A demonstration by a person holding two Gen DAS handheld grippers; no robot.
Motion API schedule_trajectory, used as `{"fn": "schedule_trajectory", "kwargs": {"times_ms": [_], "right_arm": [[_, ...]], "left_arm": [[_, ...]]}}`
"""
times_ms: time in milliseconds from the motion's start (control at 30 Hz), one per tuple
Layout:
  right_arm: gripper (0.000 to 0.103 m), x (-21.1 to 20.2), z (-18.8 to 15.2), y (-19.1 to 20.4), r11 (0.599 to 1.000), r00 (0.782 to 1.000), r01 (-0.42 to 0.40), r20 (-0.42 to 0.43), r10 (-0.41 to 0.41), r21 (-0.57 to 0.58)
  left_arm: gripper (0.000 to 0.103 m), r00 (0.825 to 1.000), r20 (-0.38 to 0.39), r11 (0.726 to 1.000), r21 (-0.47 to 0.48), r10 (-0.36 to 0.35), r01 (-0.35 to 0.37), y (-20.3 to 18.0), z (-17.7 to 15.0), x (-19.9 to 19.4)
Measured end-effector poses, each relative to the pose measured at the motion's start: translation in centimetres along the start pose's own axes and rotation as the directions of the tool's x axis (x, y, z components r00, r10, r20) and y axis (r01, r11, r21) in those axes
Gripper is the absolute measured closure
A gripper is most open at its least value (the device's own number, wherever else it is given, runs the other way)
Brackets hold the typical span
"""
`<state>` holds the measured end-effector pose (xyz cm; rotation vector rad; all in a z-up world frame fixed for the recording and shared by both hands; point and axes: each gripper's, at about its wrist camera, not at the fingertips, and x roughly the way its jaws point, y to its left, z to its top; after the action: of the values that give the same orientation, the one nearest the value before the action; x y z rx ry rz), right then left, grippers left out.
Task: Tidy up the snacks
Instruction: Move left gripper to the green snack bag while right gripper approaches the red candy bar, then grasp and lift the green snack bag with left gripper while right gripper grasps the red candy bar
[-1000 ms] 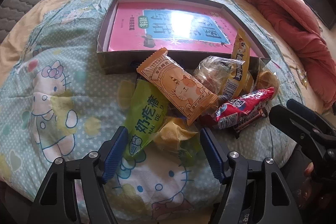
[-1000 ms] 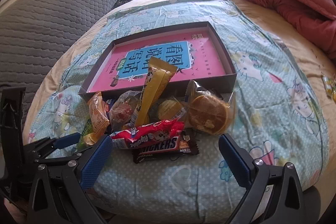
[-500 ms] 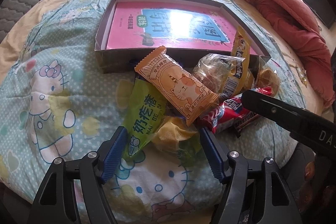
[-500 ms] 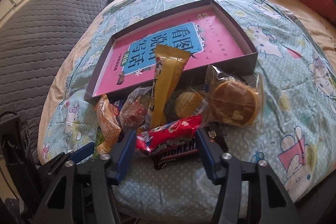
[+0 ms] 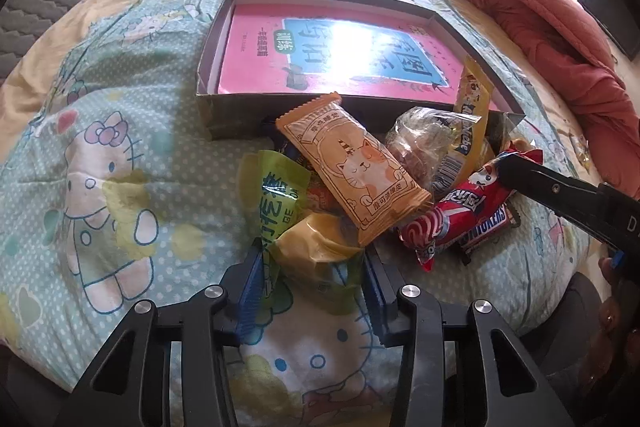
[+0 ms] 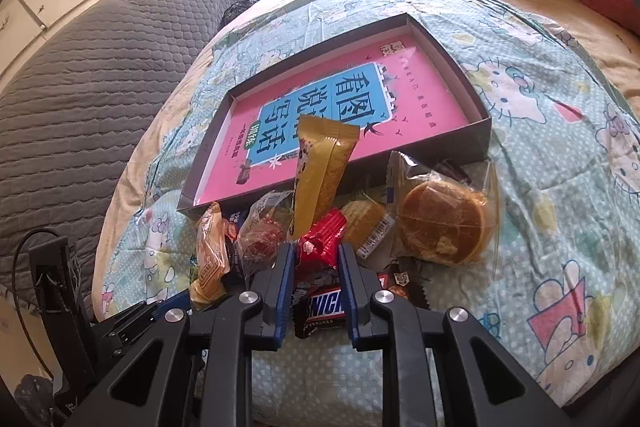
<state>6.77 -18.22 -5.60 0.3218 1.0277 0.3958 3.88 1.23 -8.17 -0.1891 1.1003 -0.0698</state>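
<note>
A bed is covered by a pale blue cartoon-cat bedspread (image 5: 120, 155), with a red quilt (image 5: 552, 39) bunched along its far right side and a grey quilted cover (image 6: 80, 75) on the left in the right wrist view. A shallow dark cardboard box (image 5: 204, 107) is laid open on the bedspread; only a pink book with a blue title panel (image 5: 332, 63) is contained in it, lying flat on the bottom. No snack is fully inside, though a tall yellow packet (image 6: 324, 171) is leaned over the near wall, its top above the book.

The snack pile is heaped on the bedspread just outside that near wall. A round cake in a clear bag (image 6: 444, 227) is seen at its right, an orange cat-print packet (image 5: 352, 167) across the middle, a clear-wrapped sweet (image 6: 264, 231) behind it, and a Snickers bar (image 6: 320, 307) at the front edge.

The left gripper (image 5: 316, 279) is seen with its jaws closing on the green packet with the yellow pastry (image 5: 308, 243), the blue pads already touching the wrapper at both sides. The right gripper (image 6: 318, 267) is seen with its jaws closing as well, pinching the red packet (image 6: 322, 239), which sits above the Snickers bar.
</note>
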Motion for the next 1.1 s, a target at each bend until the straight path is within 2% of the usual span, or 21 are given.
{"fn": "schedule_trajectory", "kwargs": {"times_ms": [433, 767, 867, 1100], "right_arm": [[0.082, -2.0, -0.1, -0.8, 1.000, 0.999, -0.010, 0.036, 0.010, -0.017], [0.083, -3.0, 0.0, -0.8, 0.999, 0.997, -0.041, 0.064, 0.042, -0.030], [0.083, -3.1, 0.0, -1.0, 0.999, 0.997, -0.048, 0.065, 0.050, -0.026], [0.083, -3.2, 0.1, -1.1, 0.998, 0.996, -0.060, 0.070, 0.062, -0.028]], "left_arm": [[0.058, 0.999, -0.011, 0.999, 0.001, -0.038, 0.038, 0.2, -1.3, -2.5], [0.058, 0.998, 0.033, 0.999, 0.003, -0.053, 0.053, 0.5, -1.2, -4.1], [0.058, 0.999, 0.038, 1.000, 0.013, -0.017, 0.016, 0.6, -1.2, -4.5], [0.058, 0.994, -0.012, 0.992, -0.062, 0.106, -0.106, 2.7, -0.5, -3.0]]}}
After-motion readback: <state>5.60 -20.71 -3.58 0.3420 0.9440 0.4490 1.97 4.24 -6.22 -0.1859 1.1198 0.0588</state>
